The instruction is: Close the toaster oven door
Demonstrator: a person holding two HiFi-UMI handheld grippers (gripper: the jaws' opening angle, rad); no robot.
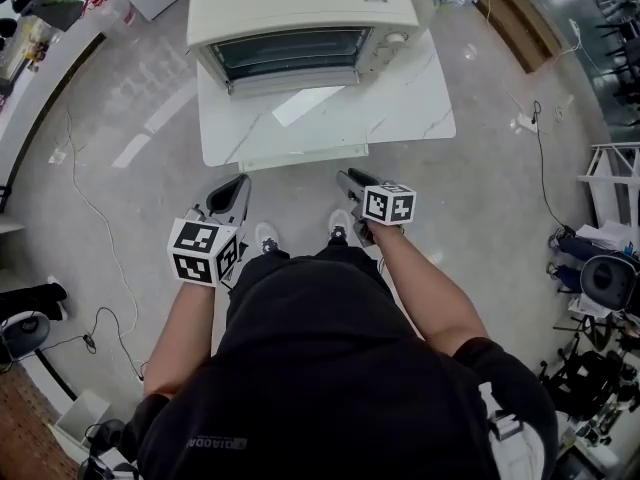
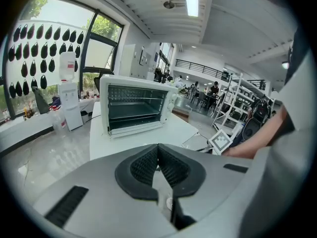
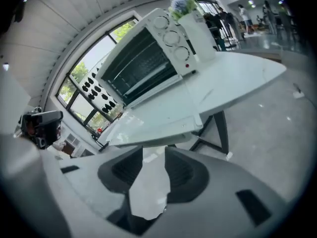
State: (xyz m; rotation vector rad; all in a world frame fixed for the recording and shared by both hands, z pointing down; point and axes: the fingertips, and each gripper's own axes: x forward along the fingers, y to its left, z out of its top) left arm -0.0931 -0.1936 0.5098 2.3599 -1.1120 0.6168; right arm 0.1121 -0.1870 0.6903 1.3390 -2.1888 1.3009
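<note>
Oven (image 1: 300, 8) sits on the far half of the white tabletop (image 1: 400, 108), front facing the person. Door (image 1: 292, 80) is down, open toward the near side; racks and cavity are visible in the left gripper view (image 2: 133, 105).

Left tongs (image 1: 242, 180): held off the near edge of the tabletop, left of centre, pointing toward the oven. Ribbed pads (image 2: 143, 165) meet at the tip, nothing between them. Oven lies straight ahead and well apart, with bare tabletop between.

Right tongs (image 1: 346, 176): also off the near edge, right of centre, level with the left pair. Pads (image 3: 181, 170) stand a narrow gap apart, empty, with floor showing through the gap. In this view the oven (image 3: 148, 58) is ahead, up and to the left, tilted in frame and well apart.

Neither pair touches the door or the tabletop.
</note>
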